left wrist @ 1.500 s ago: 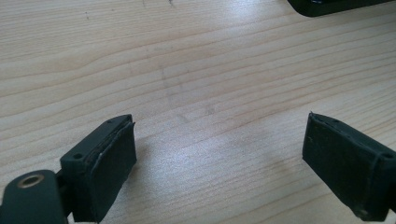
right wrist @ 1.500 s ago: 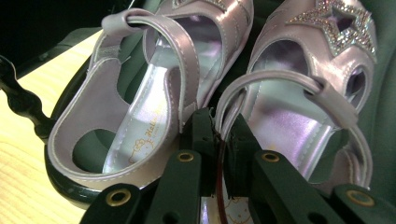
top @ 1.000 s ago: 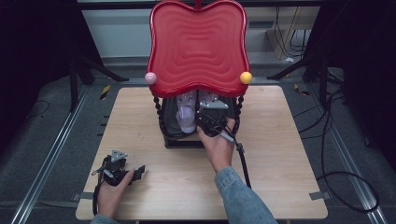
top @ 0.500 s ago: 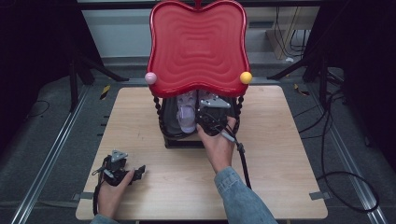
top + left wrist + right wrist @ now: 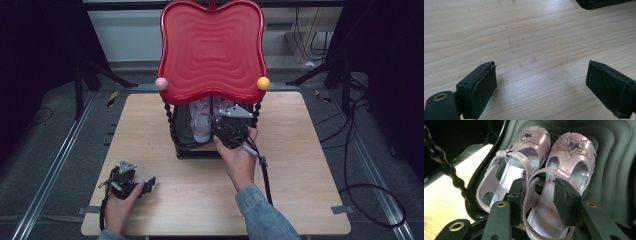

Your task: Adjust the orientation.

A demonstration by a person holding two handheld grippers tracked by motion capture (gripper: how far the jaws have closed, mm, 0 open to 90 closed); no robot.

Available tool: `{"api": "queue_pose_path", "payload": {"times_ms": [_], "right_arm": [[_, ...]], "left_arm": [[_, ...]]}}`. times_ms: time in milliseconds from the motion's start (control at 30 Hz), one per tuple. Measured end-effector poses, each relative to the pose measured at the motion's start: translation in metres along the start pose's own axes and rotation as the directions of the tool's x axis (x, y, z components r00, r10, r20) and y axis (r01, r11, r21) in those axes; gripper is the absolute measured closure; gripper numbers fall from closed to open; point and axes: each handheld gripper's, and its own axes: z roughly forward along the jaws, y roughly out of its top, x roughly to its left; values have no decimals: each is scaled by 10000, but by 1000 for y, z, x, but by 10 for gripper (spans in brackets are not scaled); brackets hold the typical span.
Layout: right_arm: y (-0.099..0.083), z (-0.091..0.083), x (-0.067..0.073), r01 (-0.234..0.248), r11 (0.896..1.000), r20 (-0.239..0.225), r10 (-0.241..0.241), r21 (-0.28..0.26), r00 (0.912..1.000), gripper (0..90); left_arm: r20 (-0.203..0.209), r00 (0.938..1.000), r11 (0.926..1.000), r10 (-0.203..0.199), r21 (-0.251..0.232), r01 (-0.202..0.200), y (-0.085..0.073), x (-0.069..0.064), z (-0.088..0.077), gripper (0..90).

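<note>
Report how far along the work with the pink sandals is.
Done: both pink sandals sit side by side on the lower shelf of the red-topped stand. In hand: the right hand-held gripper has its jaws either side of the inner edge of one sandal; whether they grip cannot be told. Left: no lift is visible yet. The left hand-held gripper is open over the wooden table.

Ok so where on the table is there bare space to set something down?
The wooden table is bare right of the red-topped stand, out to the right edge, and also left of the stand. The front is open between the left gripper and the denim sleeve. It is crowded under the stand: the pink sandals and the right gripper.
</note>
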Motion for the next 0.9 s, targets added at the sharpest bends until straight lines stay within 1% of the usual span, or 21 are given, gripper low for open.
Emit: {"api": "queue_pose_path", "payload": {"times_ms": [100, 167, 300, 367, 533, 567, 633, 767, 833, 900], "right_arm": [[0, -2, -1, -98, 10000, -127, 97, -11, 9999, 474], [-1, -3, -1, -63, 10000, -87, 63, -7, 9999, 405], [-3, -8, 0, 6, 10000, -69, -7, -53, 10000, 324], [-4, -10, -1, 64, 10000, -185, -65, -53, 9998, 286], [-8, -17, -1, 126, 9997, -406, -134, -215, 9991, 213], [-9, -19, -1, 89, 9997, -528, -102, -240, 9986, 190], [-12, -21, -1, 154, 9996, -710, -169, -221, 9973, 171], [-18, -27, -1, 203, 9997, -898, -217, -157, 9957, 135], [-22, -31, -1, 286, 9994, -1057, -305, -197, 9939, 132], [-26, -34, -2, 320, 9993, -1120, -342, -216, 9931, 128]], "left_arm": [[-1, 10000, 10000, -7, -7, 7, 0, 0, 0, 86], [-3, 10000, 10000, -8, -3, 8, 0, 0, 0, 85], [-5, 10000, 10000, -7, -2, 7, 0, 1, 0, 84], [-9, 10000, 10000, -15, 12, 15, 0, 1, 0, 83], [-18, 10000, 10000, -45, 17, 45, -1, 1, 0, 83], [-32, 10000, 10000, -8, 22, 8, -1, 1, 0, 83], [-24, 10000, 10000, -45, 20, 45, -1, 1, 0, 83], [-29, 10000, 10000, -43, 12, 43, -1, 1, 0, 82], [-39, 10000, 10000, -83, -4, 83, -1, 1, 0, 82], [-45, 10000, 10000, -81, -5, 81, -1, 1, 0, 82]]}}
